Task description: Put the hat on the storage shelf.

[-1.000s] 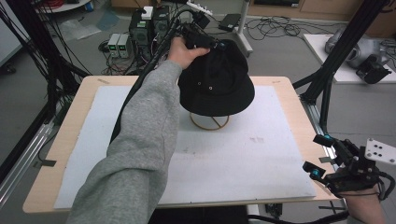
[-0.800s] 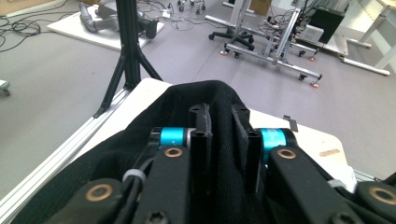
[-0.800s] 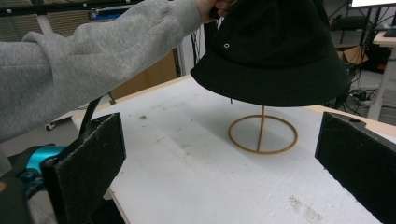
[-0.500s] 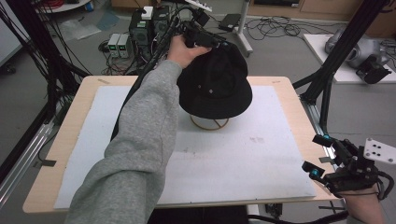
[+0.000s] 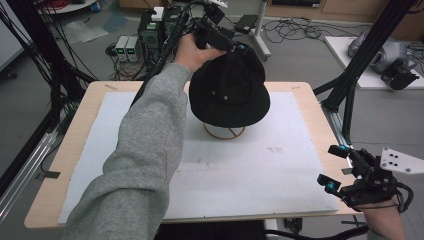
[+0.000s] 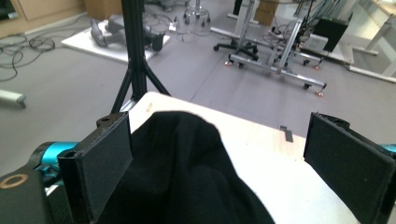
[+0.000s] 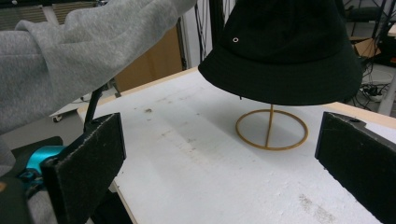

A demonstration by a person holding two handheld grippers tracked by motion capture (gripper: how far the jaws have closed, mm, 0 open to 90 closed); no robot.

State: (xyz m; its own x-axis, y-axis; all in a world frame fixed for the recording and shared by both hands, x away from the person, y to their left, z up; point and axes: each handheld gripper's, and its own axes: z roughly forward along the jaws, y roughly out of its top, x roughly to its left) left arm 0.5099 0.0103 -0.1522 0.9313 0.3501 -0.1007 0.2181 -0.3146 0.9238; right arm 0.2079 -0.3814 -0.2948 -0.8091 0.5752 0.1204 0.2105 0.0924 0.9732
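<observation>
Hat: we see one black bucket hat sitting on one wire stand, mid-worktop.
Left hand-held gripper: just opened wide, the crown loose between its jaws.
Right hand-held gripper: wide, empty, near the worktop's corner.

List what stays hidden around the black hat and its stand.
- Stand: its top, covered by the black hat in the right gripper view.
- Hat crown: far side, hidden by the left tongs in the high view.
- Hat brim: cut off by the bottom edge, left gripper view.

One black hat, one wire stand, two tongs
</observation>
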